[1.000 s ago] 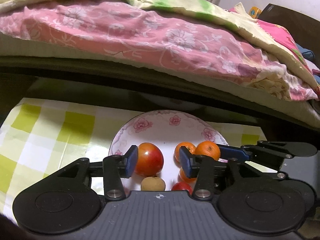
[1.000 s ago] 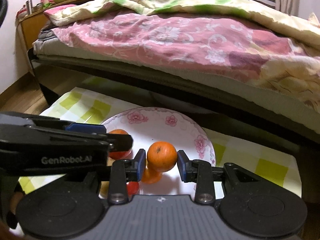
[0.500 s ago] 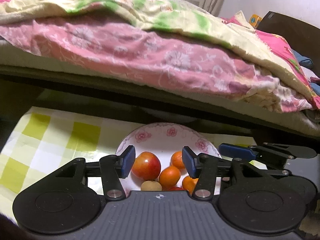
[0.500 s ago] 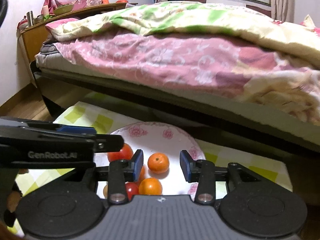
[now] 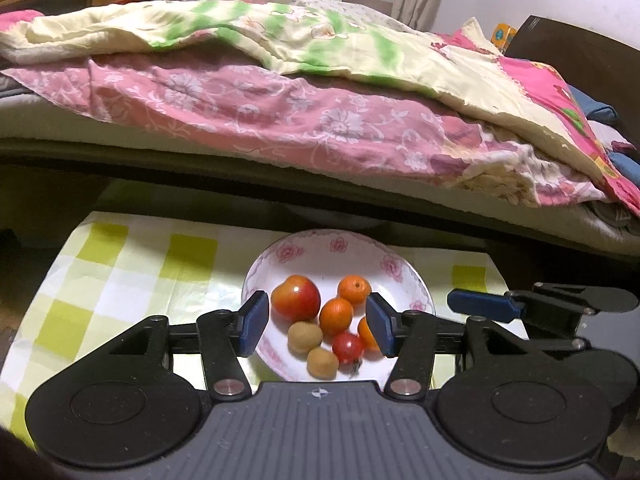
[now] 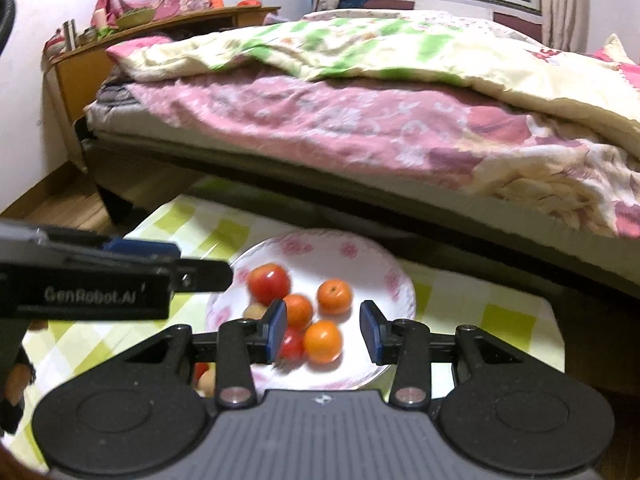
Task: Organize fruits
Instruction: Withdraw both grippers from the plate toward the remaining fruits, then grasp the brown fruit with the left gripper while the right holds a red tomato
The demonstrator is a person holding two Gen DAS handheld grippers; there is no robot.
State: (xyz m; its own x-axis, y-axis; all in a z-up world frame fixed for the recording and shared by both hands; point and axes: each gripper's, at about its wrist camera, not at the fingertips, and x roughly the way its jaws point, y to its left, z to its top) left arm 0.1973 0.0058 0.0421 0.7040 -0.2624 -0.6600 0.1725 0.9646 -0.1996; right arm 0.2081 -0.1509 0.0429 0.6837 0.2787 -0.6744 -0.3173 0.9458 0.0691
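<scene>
A white floral plate (image 5: 404,276) (image 6: 384,264) sits on a yellow-green checked cloth (image 5: 120,264). It holds a red apple (image 5: 296,298) (image 6: 268,283), three oranges (image 5: 353,289) (image 6: 334,296), a small red tomato (image 5: 347,347) and two brown kiwis (image 5: 305,337). My left gripper (image 5: 316,326) is open and empty, raised above the plate's near side. My right gripper (image 6: 323,332) is open and empty, above the plate. The right gripper shows at the right of the left wrist view (image 5: 520,308); the left shows at the left of the right wrist view (image 6: 120,280).
A bed (image 5: 280,120) with pink floral and cream-green quilts runs across behind the table, its dark frame (image 5: 240,192) just beyond the cloth. A wooden side table (image 6: 152,36) with dishes stands at the far left.
My right gripper opened and let go of the orange, which now lies on the plate. Both grippers have pulled up and back from the plate.
</scene>
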